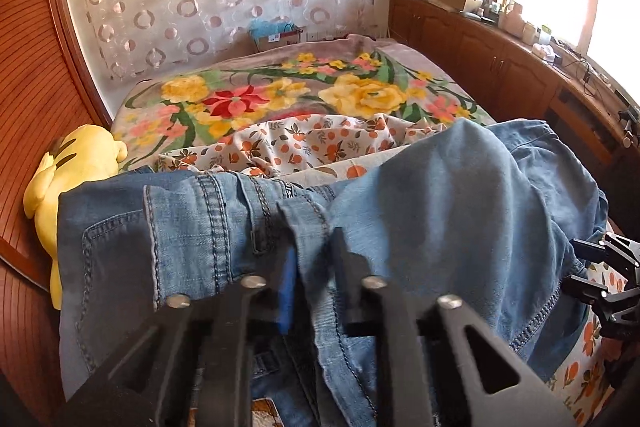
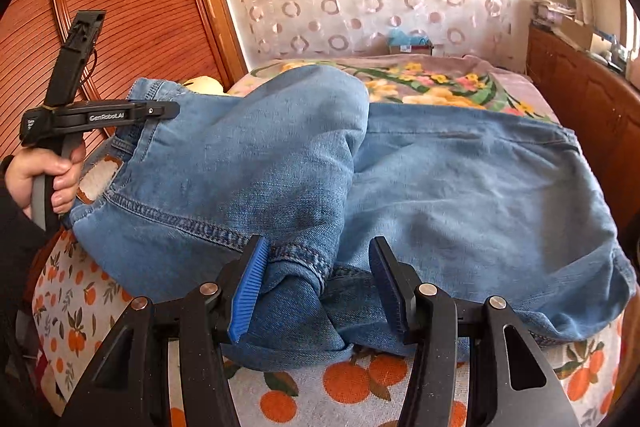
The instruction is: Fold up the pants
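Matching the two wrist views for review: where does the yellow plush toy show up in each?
Left wrist view: yellow plush toy at the left edge, beside the wooden headboard, partly behind the jeans.
Right wrist view: only a pale yellow sliver peeks above the jeans, upper left of centre.
Shared landmark: the floral blanket.

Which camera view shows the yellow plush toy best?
The left wrist view: the yellow plush toy lies mostly uncovered at the bed's left edge, beside the jeans. In the right wrist view only a pale bit peeks above them.

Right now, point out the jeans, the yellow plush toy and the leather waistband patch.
jeans (image 2: pixel 460 179): right wrist view, flat leg panel.
yellow plush toy (image 1: pixel 76 167): left wrist view, its body.
leather waistband patch (image 2: pixel 98 181): right wrist view, pale centre.
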The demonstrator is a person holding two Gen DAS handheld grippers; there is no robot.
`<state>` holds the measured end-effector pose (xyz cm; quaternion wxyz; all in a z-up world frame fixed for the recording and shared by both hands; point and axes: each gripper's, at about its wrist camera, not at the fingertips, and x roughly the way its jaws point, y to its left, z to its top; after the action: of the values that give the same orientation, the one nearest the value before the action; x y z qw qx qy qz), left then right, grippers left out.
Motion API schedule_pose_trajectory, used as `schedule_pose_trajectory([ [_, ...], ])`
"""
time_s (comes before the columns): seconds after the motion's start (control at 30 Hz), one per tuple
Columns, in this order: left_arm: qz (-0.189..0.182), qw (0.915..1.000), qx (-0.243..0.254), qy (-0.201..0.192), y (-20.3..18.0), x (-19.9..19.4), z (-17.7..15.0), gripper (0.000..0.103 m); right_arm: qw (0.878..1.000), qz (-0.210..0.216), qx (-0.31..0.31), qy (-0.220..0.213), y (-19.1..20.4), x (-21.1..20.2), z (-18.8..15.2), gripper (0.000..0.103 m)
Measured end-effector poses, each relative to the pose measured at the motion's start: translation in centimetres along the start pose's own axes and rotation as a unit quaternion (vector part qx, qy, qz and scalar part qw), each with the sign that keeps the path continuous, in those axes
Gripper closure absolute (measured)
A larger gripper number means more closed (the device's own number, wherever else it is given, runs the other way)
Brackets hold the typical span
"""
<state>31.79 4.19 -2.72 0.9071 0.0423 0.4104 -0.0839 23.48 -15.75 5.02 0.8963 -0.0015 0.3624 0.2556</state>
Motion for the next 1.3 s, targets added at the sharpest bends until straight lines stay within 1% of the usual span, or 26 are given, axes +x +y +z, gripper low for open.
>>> schedule_pose_trajectory([
  [0.1,-0.005,0.9997,-0.008,-0.024,0.2,-1.7,-0.2,0.098,1.000,-0.001,-0.005,-0.005,-0.1,0.0,-0.1,0.049],
  [0.23,-0.007,0.9973,-0.023,-0.070,1.3,-6.2,-0.3,0.098,1.000,0.003,-0.005,-0.011,0.0,-0.6,0.0,0.049],
  [0.33,0.014,0.9941,-0.032,-0.102,2.8,-9.7,0.2,0.098,1.000,0.017,-0.002,-0.015,0.1,-1.1,0.3,0.049],
  [0.4,0.036,0.9922,-0.037,-0.114,4.0,-10.9,0.9,0.098,1.000,0.026,-0.003,-0.014,0.2,-1.1,0.2,0.049],
  [0.43,0.042,0.9917,-0.043,-0.114,4.6,-11.0,1.2,0.098,0.999,0.030,-0.004,-0.014,0.2,-1.1,0.3,0.049],
  [0.53,0.048,0.9938,-0.045,-0.090,5.5,-9.7,1.5,0.098,0.999,0.031,-0.007,-0.007,0.6,-0.2,0.0,0.049],
  [0.63,0.048,0.9963,-0.039,-0.060,5.2,-7.7,0.5,0.096,1.000,0.028,-0.012,0.003,0.6,0.4,-0.1,0.048],
  [0.7,0.037,0.9974,-0.039,-0.049,4.9,-7.0,-0.7,0.084,1.000,0.024,-0.015,0.009,0.5,0.6,-0.1,0.049],
  [0.73,0.033,0.9976,-0.040,-0.045,4.8,-6.8,-1.2,0.082,1.000,0.024,-0.015,0.009,0.5,0.5,0.0,0.049],
  [0.8,0.026,0.9980,-0.044,-0.038,4.4,-6.5,-2.5,0.075,1.000,0.023,-0.017,0.008,0.4,0.3,0.4,0.049],
  [0.87,0.019,0.9982,-0.048,-0.031,3.7,-6.6,-3.8,0.071,1.000,0.019,-0.018,0.006,0.3,0.2,0.5,0.049],
  [0.97,0.000,0.9984,-0.050,-0.025,2.2,-7.2,-6.1,0.071,1.000,0.016,-0.017,0.003,0.5,-0.4,0.2,0.049],
  [1.1,-0.025,0.9990,-0.035,-0.010,-0.1,-7.4,-8.9,0.071,1.000,0.014,-0.013,0.001,0.6,-1.2,-1.0,0.049],
  [1.17,-0.026,0.9993,-0.026,0.000,-1.1,-7.0,-10.0,0.071,1.000,0.013,-0.012,0.002,0.4,-1.2,-1.1,0.049],
  [1.23,-0.014,0.9995,-0.025,0.011,-1.6,-6.3,-10.8,0.071,1.000,0.013,-0.011,0.003,0.3,-1.3,-1.1,0.049],
  [1.27,-0.008,0.9995,-0.028,0.015,-1.6,-5.9,-11.1,0.074,1.000,0.013,-0.011,0.002,0.3,-1.3,-1.2,0.049],
  [1.3,-0.008,0.9995,-0.029,0.011,-1.6,-6.0,-11.3,0.084,1.000,0.013,-0.012,0.002,0.3,-1.4,-1.2,0.049],
])
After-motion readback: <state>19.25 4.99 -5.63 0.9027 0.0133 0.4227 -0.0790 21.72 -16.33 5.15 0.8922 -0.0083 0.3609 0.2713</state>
